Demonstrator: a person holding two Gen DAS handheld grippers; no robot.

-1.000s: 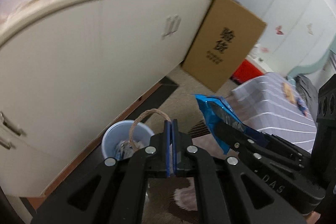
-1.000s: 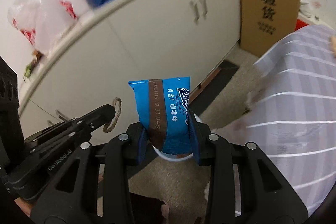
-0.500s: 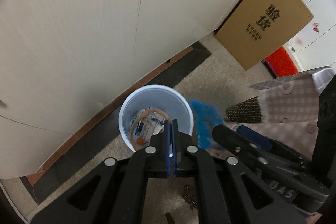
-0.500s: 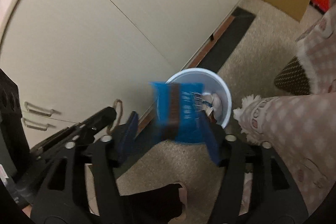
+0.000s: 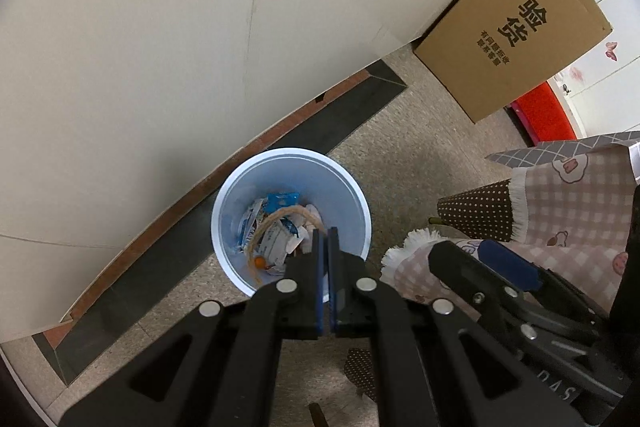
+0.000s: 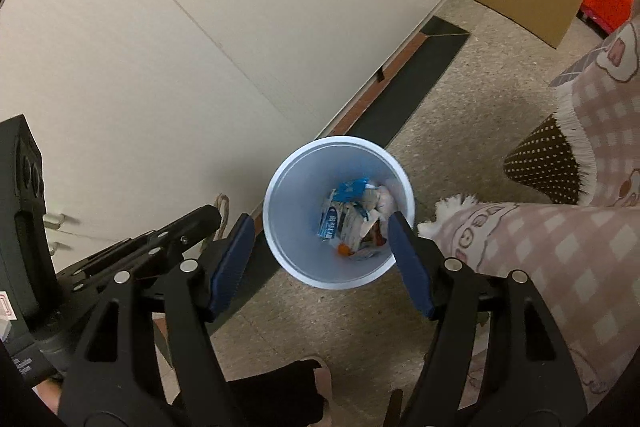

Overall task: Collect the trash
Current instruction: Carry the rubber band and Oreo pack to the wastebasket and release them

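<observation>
A pale blue bin (image 5: 344, 195) stands on the floor beside the cabinet, with several wrappers in its bottom. A blue snack wrapper (image 6: 352, 187) lies on top of them, also seen from the left wrist as the blue snack wrapper (image 5: 282, 201). My right gripper (image 6: 320, 221) hangs above the bin (image 6: 296, 211). Its jaws are opening and nothing is between them. My left gripper (image 5: 325, 233) is shut on a loop of brown twine (image 5: 280, 221), which dangles over the bin's mouth. The left gripper's tip (image 6: 208, 215) with the twine (image 6: 222, 207) shows at the right gripper's left.
Cream cabinet doors (image 5: 160, 47) rise just behind the bin. A cardboard box (image 5: 516, 27) leans against them further right, with something red (image 5: 544, 115) behind it. A person's pink checked trouser leg (image 6: 560, 247) and a brown dotted slipper (image 6: 544, 163) are right of the bin.
Both grippers have come down and tipped towards the bin. The right jaws spread apart and the blue wrapper dropped from them into the bin. The left stays shut on the twine.
</observation>
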